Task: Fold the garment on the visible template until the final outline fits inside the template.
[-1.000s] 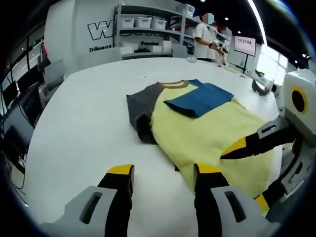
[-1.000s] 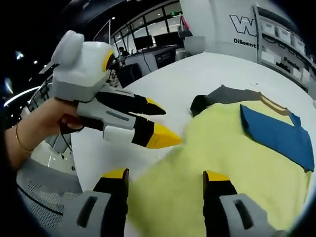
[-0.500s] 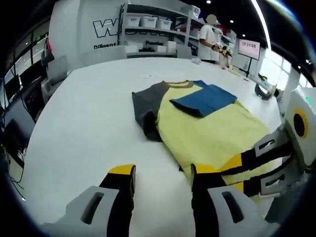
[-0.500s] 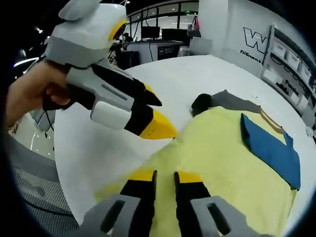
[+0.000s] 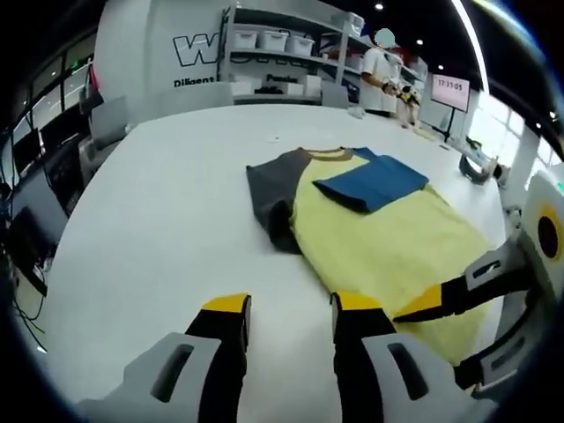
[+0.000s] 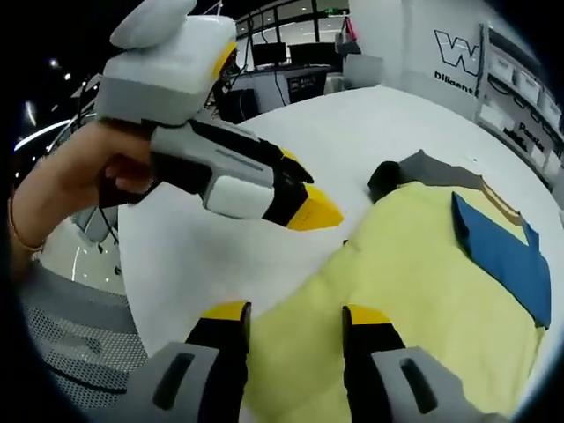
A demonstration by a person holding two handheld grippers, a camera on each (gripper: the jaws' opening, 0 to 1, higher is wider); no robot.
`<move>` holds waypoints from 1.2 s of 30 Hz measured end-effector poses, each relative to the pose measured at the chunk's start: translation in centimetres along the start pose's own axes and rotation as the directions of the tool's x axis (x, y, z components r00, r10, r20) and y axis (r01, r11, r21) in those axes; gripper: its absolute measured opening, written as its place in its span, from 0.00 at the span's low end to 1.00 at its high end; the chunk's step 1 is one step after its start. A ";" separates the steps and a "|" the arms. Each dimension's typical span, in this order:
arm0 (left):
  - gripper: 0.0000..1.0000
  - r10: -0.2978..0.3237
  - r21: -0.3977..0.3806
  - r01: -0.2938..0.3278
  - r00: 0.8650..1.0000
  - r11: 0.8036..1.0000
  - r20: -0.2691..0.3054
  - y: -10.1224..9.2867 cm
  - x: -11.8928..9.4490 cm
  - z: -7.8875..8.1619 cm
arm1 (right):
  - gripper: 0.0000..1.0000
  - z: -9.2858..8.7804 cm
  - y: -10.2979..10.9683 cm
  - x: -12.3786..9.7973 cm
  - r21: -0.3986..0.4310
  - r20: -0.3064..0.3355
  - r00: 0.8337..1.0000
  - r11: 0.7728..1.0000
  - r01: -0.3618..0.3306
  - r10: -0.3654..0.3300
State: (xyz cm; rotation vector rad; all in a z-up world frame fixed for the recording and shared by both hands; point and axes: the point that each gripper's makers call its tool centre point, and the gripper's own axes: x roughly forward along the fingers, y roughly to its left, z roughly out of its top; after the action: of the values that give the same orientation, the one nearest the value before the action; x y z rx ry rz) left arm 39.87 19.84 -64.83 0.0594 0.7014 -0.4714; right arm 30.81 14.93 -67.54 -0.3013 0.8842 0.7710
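Observation:
A yellow T-shirt [image 5: 388, 242] lies flat on the white table [image 5: 150, 229], with a grey sleeve [image 5: 269, 189] and a blue sleeve [image 5: 374, 181] folded over its chest. My left gripper [image 5: 291, 307] is open at the shirt's bottom hem. Its right jaw is over the hem corner and its left jaw over bare table. My right gripper [image 5: 436, 333] comes in from the right, low over the hem. In the right gripper view the right gripper [image 6: 295, 315] is open with yellow shirt [image 6: 414, 264] between its jaws, and the left gripper [image 6: 313, 192] hovers just above the hem edge.
A hand [image 6: 92, 172] holds the left gripper. The table's edge [image 6: 132, 291] runs close to the hem side. Shelves with white bins [image 5: 264, 42], a standing person [image 5: 381, 75], a screen [image 5: 449, 88] and chairs [image 5: 106, 123] lie beyond the far side.
My right gripper's jaws were open a second ago, nearly shut half a second ago, and stand wide apart now. The left gripper's jaws have narrowed slightly and stay at the hem corner.

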 end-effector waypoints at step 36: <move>0.29 -0.125 0.002 0.125 0.990 0.992 -0.068 -4.7 2.8 -0.9 | 0.00 0.8 -12.0 -6.7 0.343 0.145 0.960 0.922 0.179 -0.241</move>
State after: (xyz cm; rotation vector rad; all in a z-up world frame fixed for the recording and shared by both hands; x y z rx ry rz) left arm 39.10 14.74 -66.82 0.0376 0.7730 -0.5939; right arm 37.23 3.77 -62.63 -0.0278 0.7734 0.4333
